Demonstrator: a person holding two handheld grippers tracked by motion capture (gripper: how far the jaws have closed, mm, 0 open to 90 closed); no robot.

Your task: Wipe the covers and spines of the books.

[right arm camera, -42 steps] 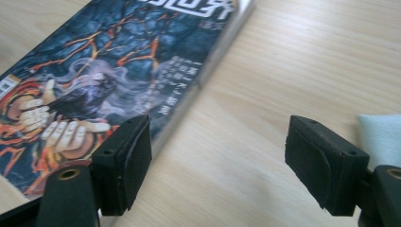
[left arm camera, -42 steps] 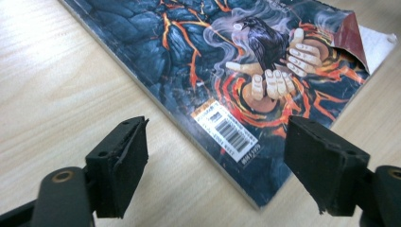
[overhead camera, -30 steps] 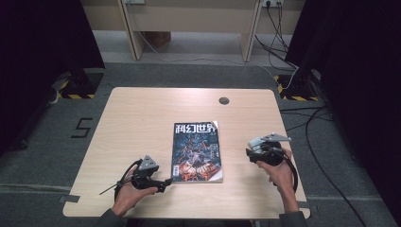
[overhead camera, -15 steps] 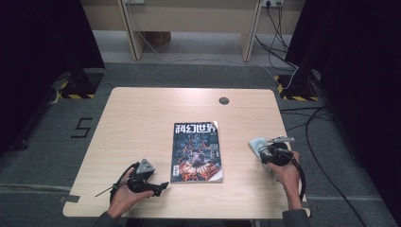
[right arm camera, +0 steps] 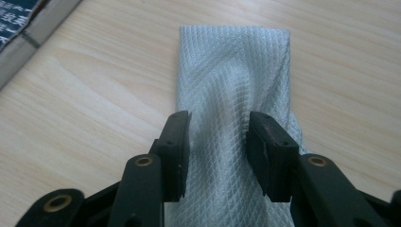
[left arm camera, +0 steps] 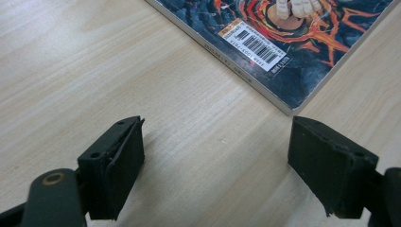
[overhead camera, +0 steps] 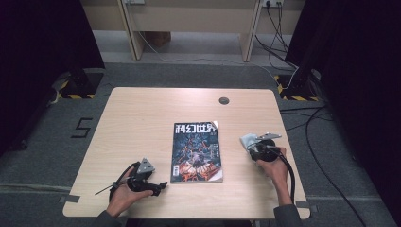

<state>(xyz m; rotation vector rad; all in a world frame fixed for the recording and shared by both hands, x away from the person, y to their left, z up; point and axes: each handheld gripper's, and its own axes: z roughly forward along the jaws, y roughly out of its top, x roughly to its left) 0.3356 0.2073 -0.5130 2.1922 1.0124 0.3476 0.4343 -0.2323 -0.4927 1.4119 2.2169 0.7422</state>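
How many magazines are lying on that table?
1. The magazine lies flat near the middle of the wooden table, cover up, between the left gripper and the right gripper. The grey cloth beside it is too small to hide another.

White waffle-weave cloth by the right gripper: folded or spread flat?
Folded. The white waffle-weave cloth lies as a narrow strip with a diagonal overlapping layer on the light wooden table, bunched between the right gripper jaws.

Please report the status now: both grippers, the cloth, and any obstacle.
Right gripper fingers have just been closing, bunching the grey cloth between them. Left gripper open over bare table. Magazine lies between, not obstructing.
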